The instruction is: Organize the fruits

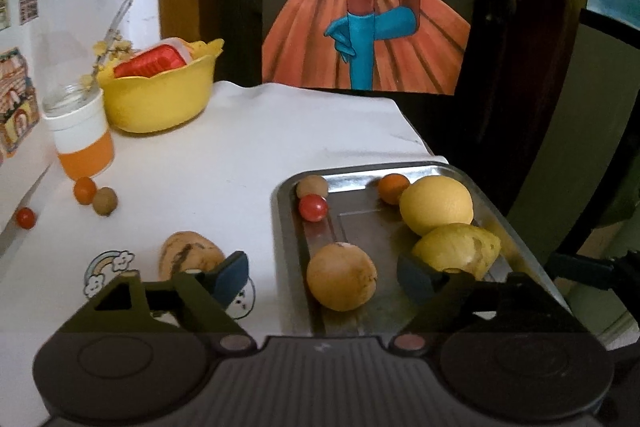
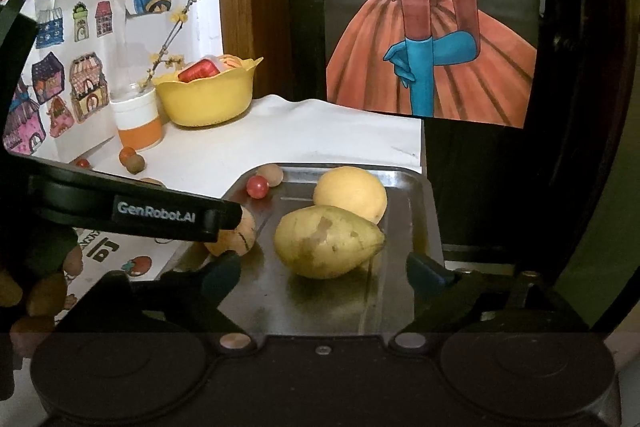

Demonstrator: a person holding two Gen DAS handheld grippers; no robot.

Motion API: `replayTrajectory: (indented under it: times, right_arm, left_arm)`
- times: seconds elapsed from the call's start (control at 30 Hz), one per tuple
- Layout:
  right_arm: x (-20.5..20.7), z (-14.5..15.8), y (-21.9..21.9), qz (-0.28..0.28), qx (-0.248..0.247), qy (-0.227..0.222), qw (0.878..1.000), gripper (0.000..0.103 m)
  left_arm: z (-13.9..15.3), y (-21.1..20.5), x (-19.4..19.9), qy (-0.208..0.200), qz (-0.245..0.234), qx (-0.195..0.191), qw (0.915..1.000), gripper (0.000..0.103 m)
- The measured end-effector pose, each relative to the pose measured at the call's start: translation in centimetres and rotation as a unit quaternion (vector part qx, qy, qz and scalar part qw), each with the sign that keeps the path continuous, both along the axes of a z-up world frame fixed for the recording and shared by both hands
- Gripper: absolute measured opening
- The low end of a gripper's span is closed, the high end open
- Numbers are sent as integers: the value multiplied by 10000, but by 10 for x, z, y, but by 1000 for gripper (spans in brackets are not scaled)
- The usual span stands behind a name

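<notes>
Two tools are held wide and empty: the left tool (image 1: pixel 322 277) by the round orange fruit (image 1: pixel 341 277) on the tray (image 1: pixel 440 171), lower centre; the right tool (image 2: pixel 326 273) straddling the pear (image 2: pixel 328 242). Stray fruit (image 1: pixel 190 257) at lower left should be gripped gently.

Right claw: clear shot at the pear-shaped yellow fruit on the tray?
Probably yes. The right claw is open and empty, with the pear-shaped fruit lying straight ahead on the tray; nothing sits between them.
</notes>
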State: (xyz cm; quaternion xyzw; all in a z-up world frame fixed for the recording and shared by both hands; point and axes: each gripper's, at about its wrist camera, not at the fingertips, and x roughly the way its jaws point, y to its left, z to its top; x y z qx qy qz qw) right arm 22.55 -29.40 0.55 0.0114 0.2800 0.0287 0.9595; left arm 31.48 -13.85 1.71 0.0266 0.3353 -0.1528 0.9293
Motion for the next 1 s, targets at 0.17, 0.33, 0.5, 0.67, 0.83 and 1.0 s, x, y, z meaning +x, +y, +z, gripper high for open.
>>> replayTrajectory:
  times: [0.17,0.33,0.5,0.67,0.83,1.0]
  right_arm:
    - [-12,7,3,45,0,-5,10000,102]
    - [-27,12,11,128,-127,93,9998,102]
    - [-46,15,18,171,-249,186,9994,102]
    - [-65,15,27,207,-260,373,9988,102]
    - [-79,12,45,407,-345,624,9966,102]
    - [-88,11,67,699,-484,800,9932,102]
  left_arm:
    - [10,13,-14,-128,147,-38,9998,100]
    - [21,26,-35,-368,218,-56,9991,102]
    - [27,39,-56,-518,170,-13,9985,102]
    - [25,52,-76,-553,87,63,9984,103]
    - [21,70,-92,-461,108,70,9989,103]
    - [14,93,-107,-324,316,-1,9990,103]
